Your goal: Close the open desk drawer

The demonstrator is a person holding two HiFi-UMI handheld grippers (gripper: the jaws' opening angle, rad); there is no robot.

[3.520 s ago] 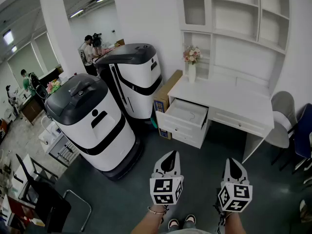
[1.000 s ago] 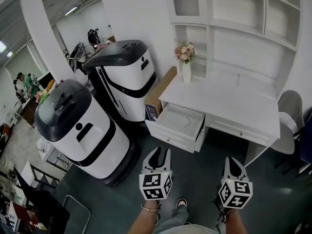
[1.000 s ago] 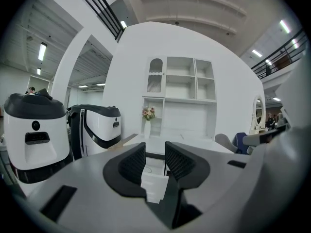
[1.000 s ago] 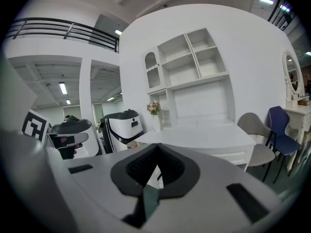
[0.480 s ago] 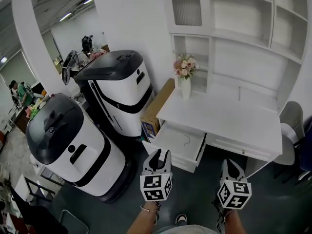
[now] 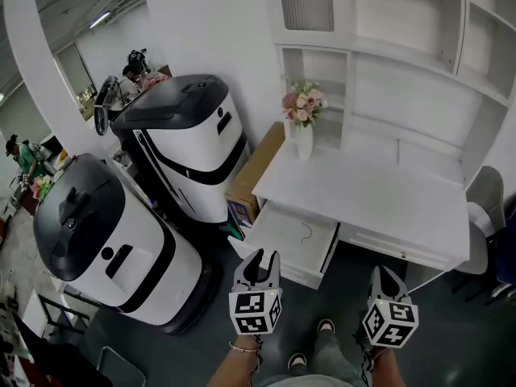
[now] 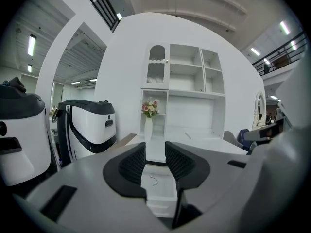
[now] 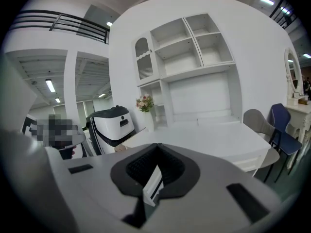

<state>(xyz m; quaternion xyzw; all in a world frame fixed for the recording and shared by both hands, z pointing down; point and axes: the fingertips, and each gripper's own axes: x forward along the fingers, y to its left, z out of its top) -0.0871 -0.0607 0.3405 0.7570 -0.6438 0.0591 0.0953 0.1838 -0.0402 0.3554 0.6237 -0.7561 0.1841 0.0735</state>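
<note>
The white desk point(image 6: 367, 196) has its left drawer point(image 6: 292, 234) pulled out, and a thin dark squiggle lies on the drawer's white floor. My left gripper point(image 6: 263, 259) hovers just in front of the drawer's front panel, apart from it, jaws open and empty. In the left gripper view the drawer point(image 7: 156, 184) shows between the spread pads of the left gripper point(image 7: 155, 148). My right gripper point(image 6: 385, 272) is held further right, below the desk's closed right drawer, fingertips together. In the right gripper view the right gripper point(image 8: 156, 146) is shut, with a drawer edge point(image 8: 153, 182) showing below its tips.
Two large white-and-black machines point(image 6: 187, 147) point(image 6: 101, 244) stand left of the desk, with a cardboard box point(image 6: 251, 176) wedged against the desk's side. A vase of flowers point(image 6: 302, 135) sits on the desktop under white shelves. A grey chair point(image 6: 486, 196) is at right. The person's feet point(image 6: 324, 327) are below.
The person has walked closer to the desk, so the drawer is now nearer both grippers. Both grippers kept their jaw states.
</note>
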